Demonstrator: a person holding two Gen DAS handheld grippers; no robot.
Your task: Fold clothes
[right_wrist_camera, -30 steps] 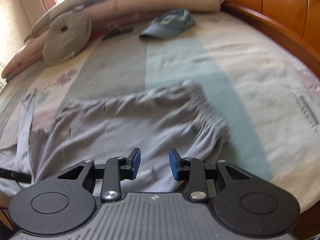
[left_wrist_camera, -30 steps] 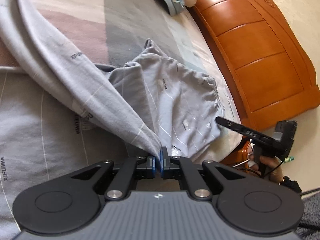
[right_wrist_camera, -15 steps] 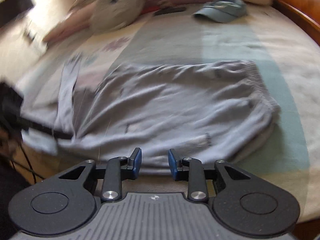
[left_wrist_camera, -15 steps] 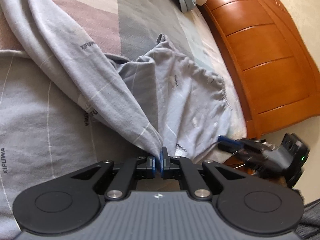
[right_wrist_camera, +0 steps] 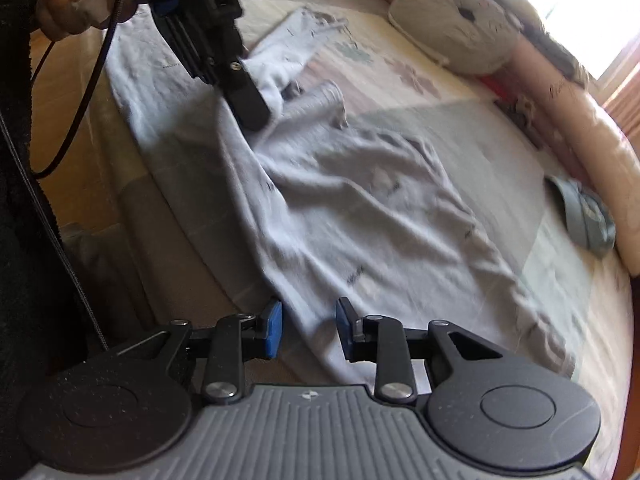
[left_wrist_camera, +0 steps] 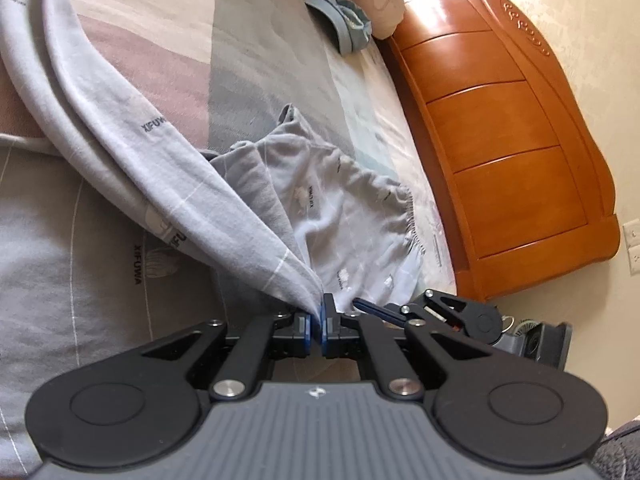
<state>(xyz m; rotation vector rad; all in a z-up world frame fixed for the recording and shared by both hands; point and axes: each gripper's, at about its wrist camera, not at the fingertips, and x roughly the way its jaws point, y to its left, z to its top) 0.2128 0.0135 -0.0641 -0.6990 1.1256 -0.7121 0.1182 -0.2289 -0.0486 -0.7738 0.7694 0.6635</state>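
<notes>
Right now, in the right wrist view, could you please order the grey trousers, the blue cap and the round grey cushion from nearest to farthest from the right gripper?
1. Grey trousers: their edge lies between the open right gripper fingers.
2. Blue cap: far right, by the bedding roll.
3. Round grey cushion: top, at the bed's far side.

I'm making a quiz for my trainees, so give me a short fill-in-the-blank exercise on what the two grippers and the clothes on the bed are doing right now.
1. The left gripper is ____ on a fold of the grey trousers.
2. The right gripper is ____, with the trousers' edge between its fingers.
3. The blue cap lies beside the wooden ____.

Missing words: shut; open; headboard
</notes>
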